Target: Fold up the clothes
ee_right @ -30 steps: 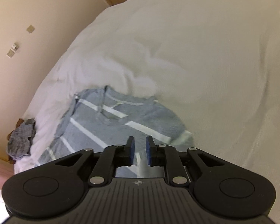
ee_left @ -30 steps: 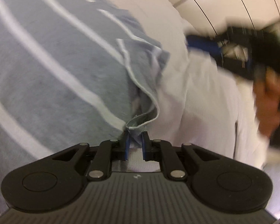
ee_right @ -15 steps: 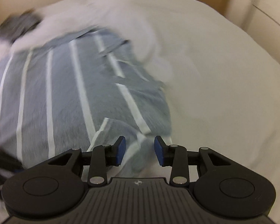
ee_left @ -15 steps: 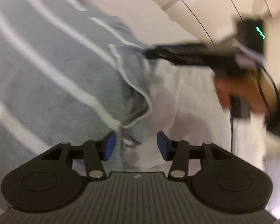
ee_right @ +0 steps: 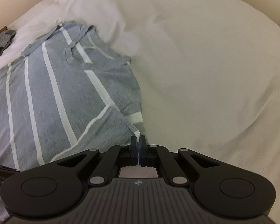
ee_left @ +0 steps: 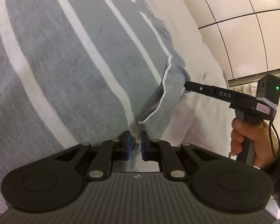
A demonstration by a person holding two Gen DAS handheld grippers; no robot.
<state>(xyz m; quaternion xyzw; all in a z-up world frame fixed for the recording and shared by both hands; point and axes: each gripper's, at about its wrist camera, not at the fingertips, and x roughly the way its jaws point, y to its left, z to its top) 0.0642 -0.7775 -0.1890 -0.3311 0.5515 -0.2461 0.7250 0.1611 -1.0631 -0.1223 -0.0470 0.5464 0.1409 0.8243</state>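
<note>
Right wrist: right gripper [ee_right: 138,142] pinching shirt [ee_right: 61,93] edge

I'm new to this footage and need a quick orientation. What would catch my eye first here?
A grey cotton T-shirt with white stripes lies spread over the left of a white quilted bed cover. Both tongs pinch it: the right tongs are shut on the fabric edge beside the sleeve cuff, and the left tongs are closed on a hem fold nearby.

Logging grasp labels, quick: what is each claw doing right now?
Left claw: nearly closed on the striped shirt's hem, a narrow gap showing.
Right claw: shut, pinching the shirt's sleeve edge.
</note>
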